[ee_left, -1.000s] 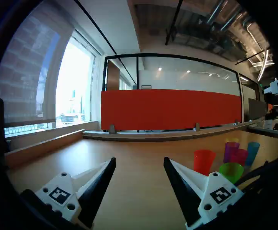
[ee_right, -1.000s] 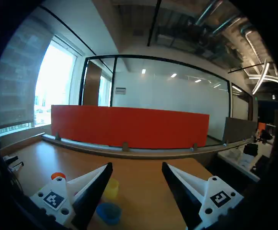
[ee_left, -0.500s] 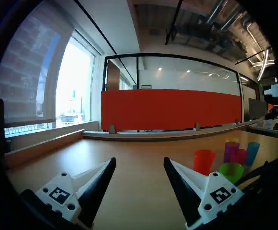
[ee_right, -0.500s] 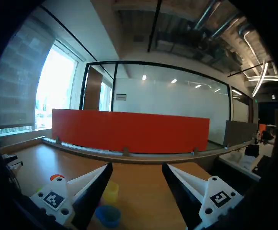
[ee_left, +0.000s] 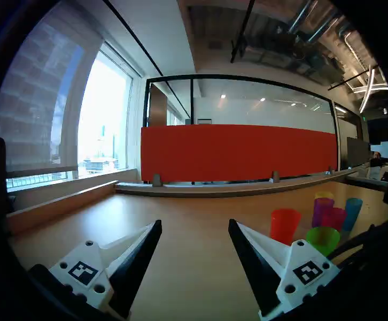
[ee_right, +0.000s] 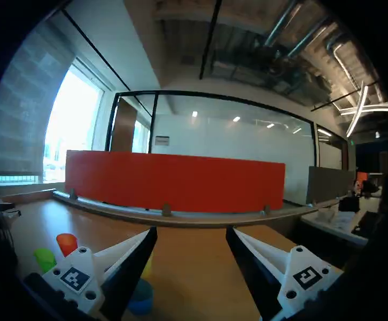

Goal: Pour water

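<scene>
While the left hand-held gripper (ee_left: pixel 194 222) hangs wide open and empty over the wooden bench (ee_left: pixel 194 273), a green cup (ee_left: pixel 322 239) stands just past its right finger, with an orange cup (ee_left: pixel 285 224), pink cup (ee_left: pixel 335 218), purple cup (ee_left: pixel 321 206) and blue cup (ee_left: pixel 352 211) clustered behind. The right hand-held gripper (ee_right: pixel 190 230) gapes equally wide, empty, the blue cup beside its left finger. A red partition (ee_left: pixel 237 152) lines the bench's far edge.

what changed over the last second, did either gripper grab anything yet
The right gripper shifted: in the right gripper view the orange cup and the green cup have slid out to the left from behind its finger. Nothing was taken hold of or let go. The left gripper stayed put, and both grippers remain open and empty.
</scene>
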